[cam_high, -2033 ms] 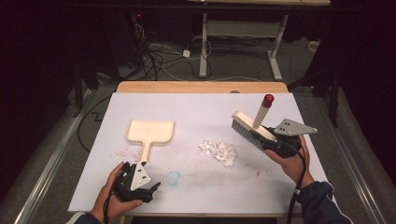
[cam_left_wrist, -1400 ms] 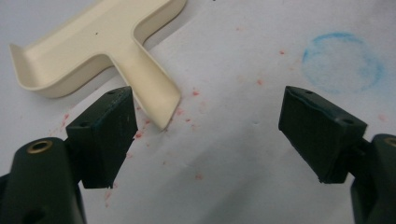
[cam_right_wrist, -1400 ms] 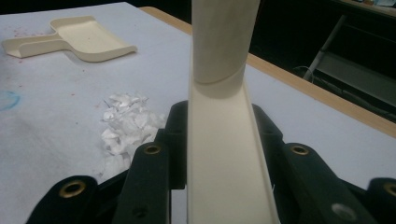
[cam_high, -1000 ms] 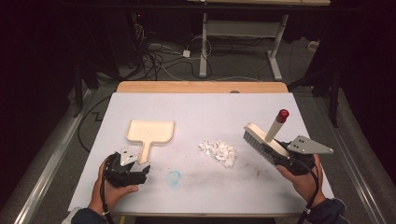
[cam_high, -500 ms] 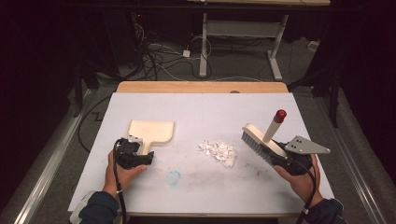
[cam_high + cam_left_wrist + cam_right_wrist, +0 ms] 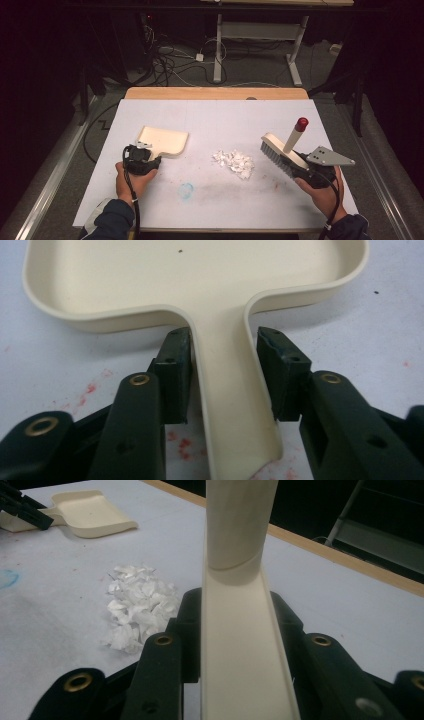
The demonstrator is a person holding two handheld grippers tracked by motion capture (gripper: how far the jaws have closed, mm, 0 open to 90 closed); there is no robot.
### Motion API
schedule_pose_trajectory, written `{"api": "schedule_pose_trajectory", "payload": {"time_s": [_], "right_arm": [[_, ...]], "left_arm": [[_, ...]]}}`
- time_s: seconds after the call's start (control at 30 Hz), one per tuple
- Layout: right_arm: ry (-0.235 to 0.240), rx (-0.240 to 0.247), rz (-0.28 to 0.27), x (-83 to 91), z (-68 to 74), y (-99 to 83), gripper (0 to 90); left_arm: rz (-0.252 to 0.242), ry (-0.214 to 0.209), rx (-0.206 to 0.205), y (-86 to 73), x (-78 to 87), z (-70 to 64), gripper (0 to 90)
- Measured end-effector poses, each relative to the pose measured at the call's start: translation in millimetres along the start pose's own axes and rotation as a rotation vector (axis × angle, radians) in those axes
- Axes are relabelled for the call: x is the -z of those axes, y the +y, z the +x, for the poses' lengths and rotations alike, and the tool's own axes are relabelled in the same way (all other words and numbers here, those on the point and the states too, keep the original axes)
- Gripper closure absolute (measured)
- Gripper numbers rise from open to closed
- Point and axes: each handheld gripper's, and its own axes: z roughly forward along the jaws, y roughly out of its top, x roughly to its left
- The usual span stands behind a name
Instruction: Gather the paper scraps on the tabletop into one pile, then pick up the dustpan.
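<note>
1. White tabletop [image 6: 215,120], the largest thing, with a wooden strip along the far edge; faint red specks and one blue smudge [image 6: 186,190] toward the near edge, middle.
2. Dark room around, with cables on the floor and metal table legs behind the far edge.
3. Cream dustpan [image 6: 163,140] lying flat in the left half, handle pointing to the near edge. Left gripper [image 6: 223,347] placed with one jaw on each side of the handle; left jaw seems to touch, right jaw with a small gap, so apart and not yet clamped.
4. Cream brush [image 6: 281,151] with a red-tipped handle, held above the right half, bristles facing the paper. Right gripper [image 6: 232,617] clamped together on the brush back, seen clearly in the right gripper view.
5. Small pile of white paper scraps [image 6: 233,161] near the middle, between dustpan and brush, well apart from both, not swept yet.
6. Judged as an early stage: brush taken, dustpan nearly gripped; left to do are closing on the handle, bringing the pan beside the pile, and sweeping the scraps in.
</note>
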Motion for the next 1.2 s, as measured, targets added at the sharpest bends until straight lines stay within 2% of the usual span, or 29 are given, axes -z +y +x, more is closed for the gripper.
{"api": "schedule_pose_trajectory", "payload": {"time_s": [0.1,0.6,1.0,1.2], "right_arm": [[0.003,0.009,0.005,-1.4,0.5,0.2,67.4],[-0.003,0.011,0.0,-2.2,-1.2,0.5,67.4],[-0.023,-0.009,0.001,-3.3,-5.8,-1.3,67.4],[-0.017,-0.014,-0.001,-6.0,-6.5,-1.2,67.4]], "left_arm": [[0.003,0.003,-0.008,0.5,0.0,-0.2,63.1],[0.015,0.019,-0.046,3.4,9.2,1.3,63.8],[-0.018,0.007,-0.129,4.2,28.6,-4.1,63.8],[-0.024,-0.004,-0.172,1.3,41.9,-6.1,63.8]]}}
